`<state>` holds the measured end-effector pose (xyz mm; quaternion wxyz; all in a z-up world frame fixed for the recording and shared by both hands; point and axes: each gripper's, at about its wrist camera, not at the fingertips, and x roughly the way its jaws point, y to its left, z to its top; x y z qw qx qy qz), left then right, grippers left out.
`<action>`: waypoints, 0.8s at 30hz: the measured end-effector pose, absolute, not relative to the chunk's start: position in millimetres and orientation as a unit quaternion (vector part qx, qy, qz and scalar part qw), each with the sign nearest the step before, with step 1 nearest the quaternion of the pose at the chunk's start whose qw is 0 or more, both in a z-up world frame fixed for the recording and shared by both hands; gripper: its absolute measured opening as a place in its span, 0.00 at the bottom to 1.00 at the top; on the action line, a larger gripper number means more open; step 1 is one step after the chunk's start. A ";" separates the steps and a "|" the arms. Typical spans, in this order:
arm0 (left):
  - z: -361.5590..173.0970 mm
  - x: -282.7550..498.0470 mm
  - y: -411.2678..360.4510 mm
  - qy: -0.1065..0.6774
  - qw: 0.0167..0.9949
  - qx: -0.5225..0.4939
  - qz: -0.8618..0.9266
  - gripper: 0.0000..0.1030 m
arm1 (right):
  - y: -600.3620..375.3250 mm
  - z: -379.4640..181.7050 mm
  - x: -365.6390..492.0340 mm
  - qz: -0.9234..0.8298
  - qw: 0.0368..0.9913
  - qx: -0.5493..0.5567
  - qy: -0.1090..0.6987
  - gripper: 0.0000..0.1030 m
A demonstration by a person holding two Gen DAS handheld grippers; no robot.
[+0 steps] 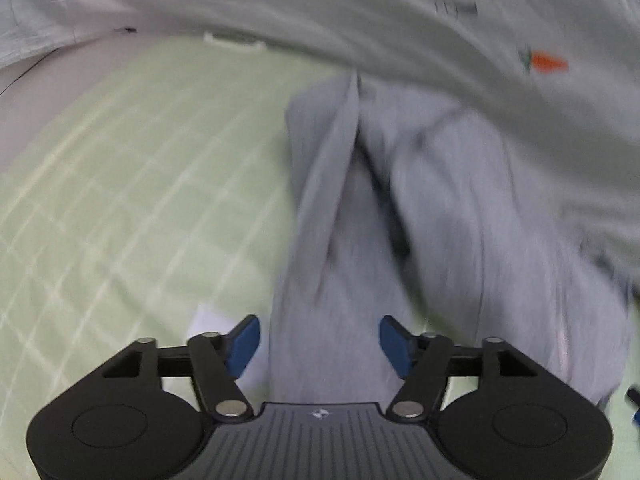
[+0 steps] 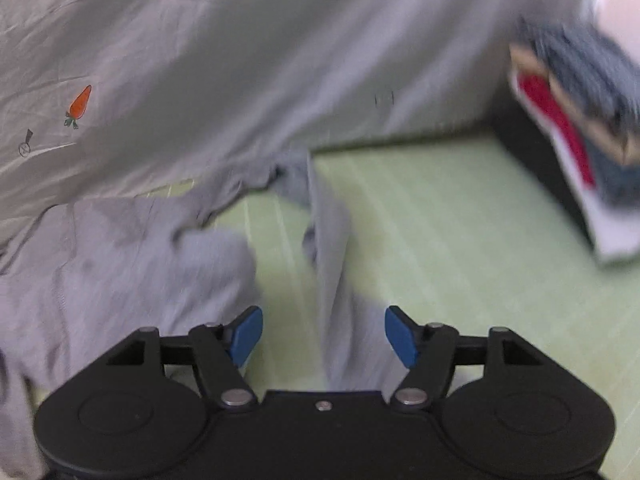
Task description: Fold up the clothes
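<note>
Grey trousers [image 1: 440,200] are approached on the green mat [image 1: 120,200]; both the left gripper [image 1: 319,344] and the right gripper [image 2: 323,334] are held spread, nothing pinched. Closing on the fabric is called for next.

- I see a grey garment [image 1: 420,208] lying crumpled on the green gridded mat [image 1: 132,184], its folds running lengthwise.
- In my right view, one narrow grey strip [image 2: 332,264] trails apart from the bunched bulk.

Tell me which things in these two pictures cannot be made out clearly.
- Grey garment, left wrist view: motion blur hides its type; the gripper body covers its near end.
- Folded pile, right wrist view: blurred and cut by the right edge.
- Small prints on the grey sheet, beside the carrot: too small.
</note>
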<state>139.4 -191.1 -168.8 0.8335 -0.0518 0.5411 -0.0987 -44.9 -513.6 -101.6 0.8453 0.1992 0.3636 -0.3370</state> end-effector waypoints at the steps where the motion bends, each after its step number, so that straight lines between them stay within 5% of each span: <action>1: -173.6 134.8 -193.3 0.545 0.832 -0.040 -0.099 0.67 | -510.6 -102.6 -45.6 -0.331 0.845 0.205 0.366 0.66; 3: -182.0 127.3 -196.1 0.547 0.830 -0.026 -0.100 0.66 | -503.9 -102.9 -47.2 -0.323 0.849 0.202 0.366 0.66; 5: -186.5 124.9 -196.7 0.543 0.834 -0.026 -0.098 0.55 | -497.4 -99.5 -49.8 -0.316 0.854 0.200 0.362 0.66; 7: -185.9 121.6 -190.5 0.532 0.840 -0.024 -0.101 0.05 | -488.4 -93.2 -54.4 -0.312 0.857 0.203 0.356 0.66; 14: -126.6 154.5 -119.2 0.470 0.877 -0.089 -0.053 0.05 | -479.0 -92.1 -72.5 -0.323 0.854 0.211 0.350 0.66; 19: -55.0 188.2 -51.7 0.347 0.937 -0.031 0.037 0.07 | -478.4 -93.6 -76.6 -0.337 0.848 0.214 0.347 0.67; 24: -37.7 201.2 -21.6 0.334 0.938 -0.048 0.078 0.27 | -479.9 -97.2 -70.8 -0.332 0.850 0.224 0.342 0.75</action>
